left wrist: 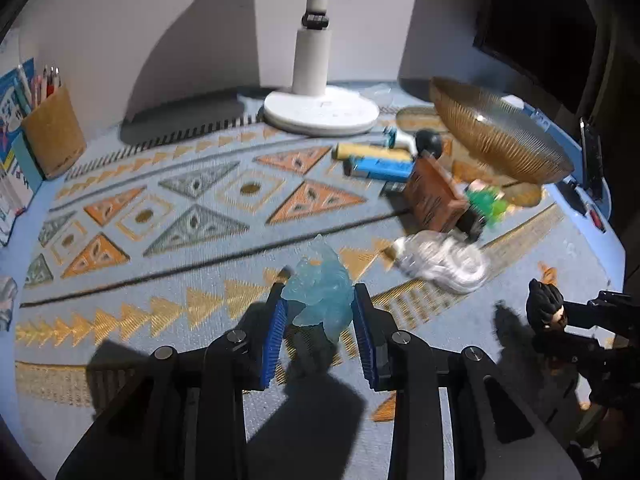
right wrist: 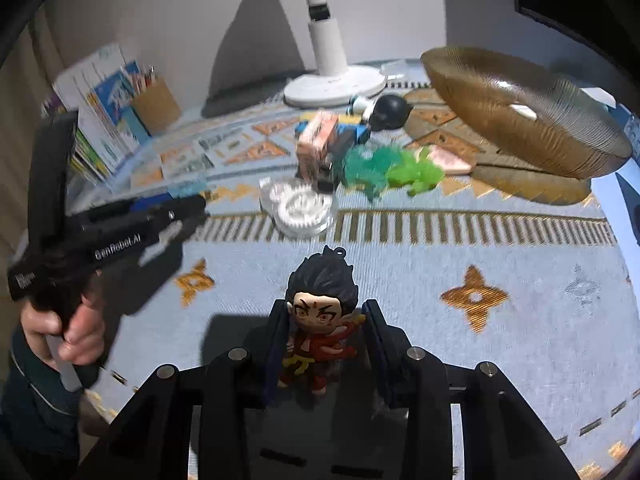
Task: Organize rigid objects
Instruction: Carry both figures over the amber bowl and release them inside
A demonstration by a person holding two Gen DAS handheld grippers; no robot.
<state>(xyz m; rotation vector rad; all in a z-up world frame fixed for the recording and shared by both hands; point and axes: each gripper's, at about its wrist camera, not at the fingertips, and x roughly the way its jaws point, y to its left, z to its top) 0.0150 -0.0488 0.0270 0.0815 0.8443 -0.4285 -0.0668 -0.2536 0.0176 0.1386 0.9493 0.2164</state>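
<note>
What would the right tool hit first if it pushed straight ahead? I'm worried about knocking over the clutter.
Probably the white gear-shaped piece, which lies directly ahead of the right tool and its red-robed figurine. Bare mat lies between; depth is uncertain.

Translucent pale-blue figurine [left wrist: 318,296]; red-robed, black-haired figure [right wrist: 320,320]; amber ribbed bowl [left wrist: 500,136]; blue-orange geometric mat [left wrist: 168,216].

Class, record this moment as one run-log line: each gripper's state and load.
left gripper: shut on blue translucent figure | right gripper: shut on red-robed figurine | amber bowl: holds neither
</note>
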